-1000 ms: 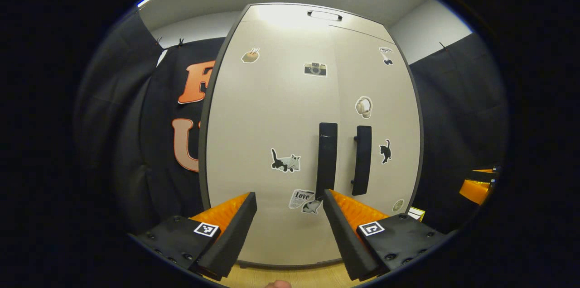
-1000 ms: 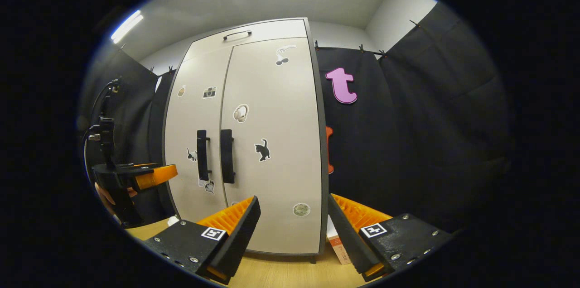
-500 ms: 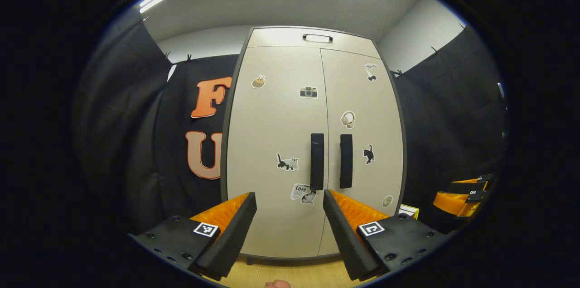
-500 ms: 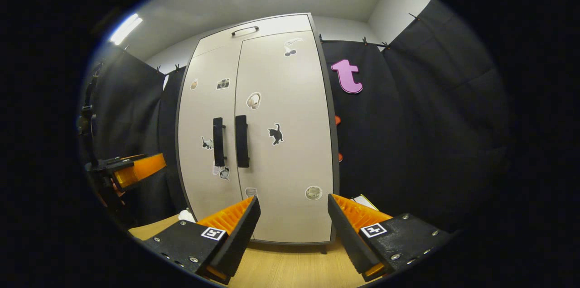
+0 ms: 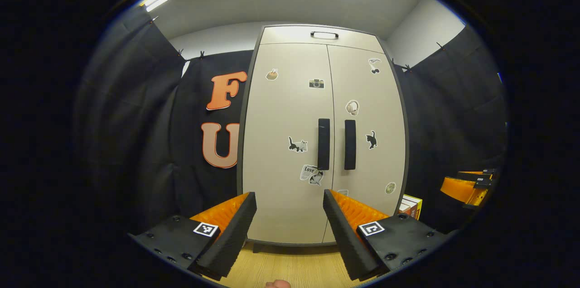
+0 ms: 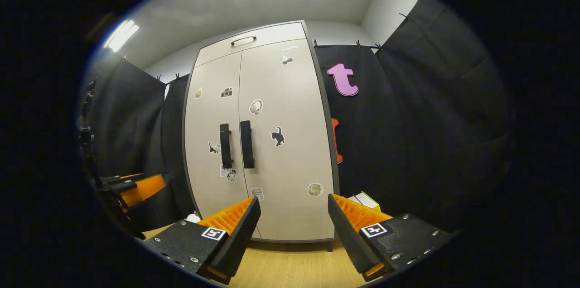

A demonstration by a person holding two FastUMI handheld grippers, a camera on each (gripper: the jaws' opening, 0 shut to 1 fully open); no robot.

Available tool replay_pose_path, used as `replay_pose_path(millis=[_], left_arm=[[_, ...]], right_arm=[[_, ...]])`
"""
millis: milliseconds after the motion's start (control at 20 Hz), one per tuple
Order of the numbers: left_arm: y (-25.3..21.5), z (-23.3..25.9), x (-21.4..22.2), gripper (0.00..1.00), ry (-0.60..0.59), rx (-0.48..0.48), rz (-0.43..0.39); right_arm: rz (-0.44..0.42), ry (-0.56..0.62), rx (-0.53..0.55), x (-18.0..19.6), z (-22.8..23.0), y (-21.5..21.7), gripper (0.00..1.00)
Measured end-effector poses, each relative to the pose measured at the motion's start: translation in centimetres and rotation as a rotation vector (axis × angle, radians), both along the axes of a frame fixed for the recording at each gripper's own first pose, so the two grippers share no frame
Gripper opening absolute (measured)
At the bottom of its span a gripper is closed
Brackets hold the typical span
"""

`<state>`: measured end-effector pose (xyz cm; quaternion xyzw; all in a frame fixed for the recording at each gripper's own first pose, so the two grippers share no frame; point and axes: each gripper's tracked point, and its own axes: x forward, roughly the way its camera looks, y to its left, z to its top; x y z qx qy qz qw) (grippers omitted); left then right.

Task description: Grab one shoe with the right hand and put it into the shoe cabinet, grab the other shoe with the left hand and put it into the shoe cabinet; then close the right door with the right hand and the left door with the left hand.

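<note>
The pale shoe cabinet [image 5: 290, 111] [image 6: 281, 161] stands ahead with both doors flush shut and stickers on them. Its two dark vertical handles [image 5: 324, 144] [image 6: 225, 145] sit side by side at the middle seam. My left gripper [image 5: 289, 222] is open and holds nothing, a short way back from the left door. My right gripper [image 6: 293, 227] is open too, with nothing between its fingers, facing the right door from farther back. In the right gripper view the left gripper [image 6: 136, 186] appears at the left edge. The right gripper [image 5: 466, 186] appears at the right edge of the left gripper view.
Light wood floor [image 6: 290, 267] runs up to the cabinet's foot. A small yellow and white box [image 5: 411, 205] [image 6: 366, 199] lies on the floor by the cabinet's right side. A small white thing [image 6: 194, 217] sits at the cabinet's lower left corner. Black cloth walls close in both sides.
Both grippers have drawn back from the cabinet, which now looks smaller in each view. The doors stayed shut and both grippers stayed open.
</note>
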<state>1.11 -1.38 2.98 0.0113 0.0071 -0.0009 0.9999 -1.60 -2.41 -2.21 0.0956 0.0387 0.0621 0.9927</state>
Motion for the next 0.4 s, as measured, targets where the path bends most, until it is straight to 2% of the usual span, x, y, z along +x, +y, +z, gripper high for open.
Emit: replay_pose_path(millis=[400], left_arm=[[0.8,1.1,-0.5,0.97,-0.018,0.016,0.013]], right_arm=[[-0.015,0.026,-0.013,-0.6,-1.2,-0.3,0.92]])
